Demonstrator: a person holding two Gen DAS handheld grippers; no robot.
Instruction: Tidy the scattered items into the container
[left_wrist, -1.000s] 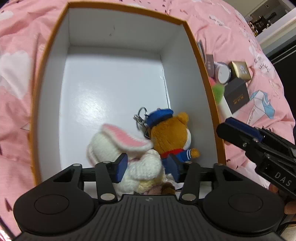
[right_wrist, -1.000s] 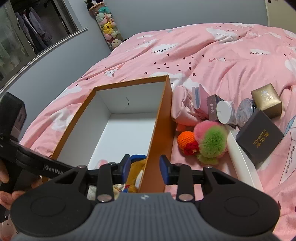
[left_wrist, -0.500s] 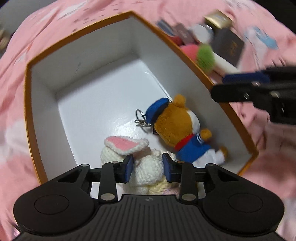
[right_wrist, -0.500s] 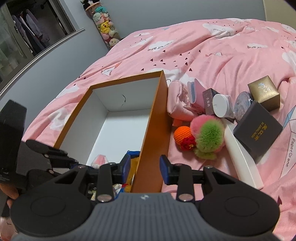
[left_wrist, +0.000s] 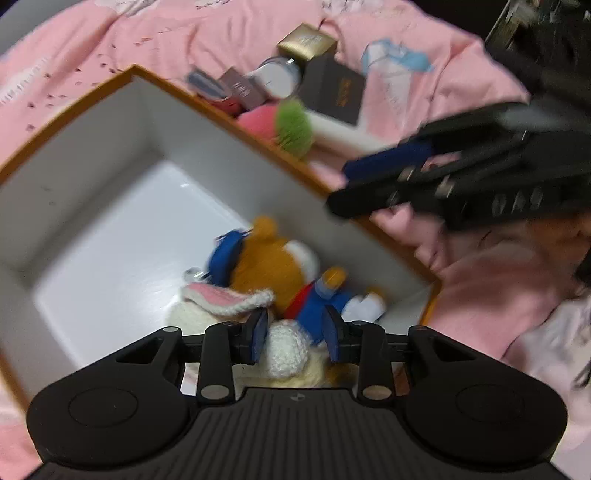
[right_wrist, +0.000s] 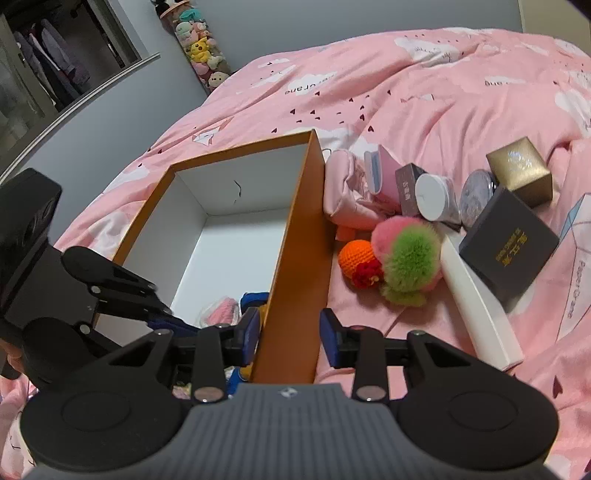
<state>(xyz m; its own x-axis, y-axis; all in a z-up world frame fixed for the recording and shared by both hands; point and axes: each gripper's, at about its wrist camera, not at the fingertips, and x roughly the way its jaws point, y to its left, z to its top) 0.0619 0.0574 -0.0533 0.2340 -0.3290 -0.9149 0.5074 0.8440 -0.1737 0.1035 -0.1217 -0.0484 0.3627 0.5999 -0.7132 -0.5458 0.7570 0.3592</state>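
Left gripper (left_wrist: 294, 339) sits low in the box (right_wrist: 295, 258), jaws narrowed around the white bunny (left_wrist: 284, 349) beside the bear (left_wrist: 273, 269). Right gripper (right_wrist: 289, 338) straddles the box wall, can't tell if it's actually pinching.

Orange box (right_wrist: 295, 258) holding bear (left_wrist: 273, 266), bunny (left_wrist: 225, 299), others scattered beside

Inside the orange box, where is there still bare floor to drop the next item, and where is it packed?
Box: the white floor toward the far wall is bare, from the bear plush and white bunny back. Those two crowd the near corner, under the left gripper. Outside, clutter around the pink-green pompom leaves no gap.
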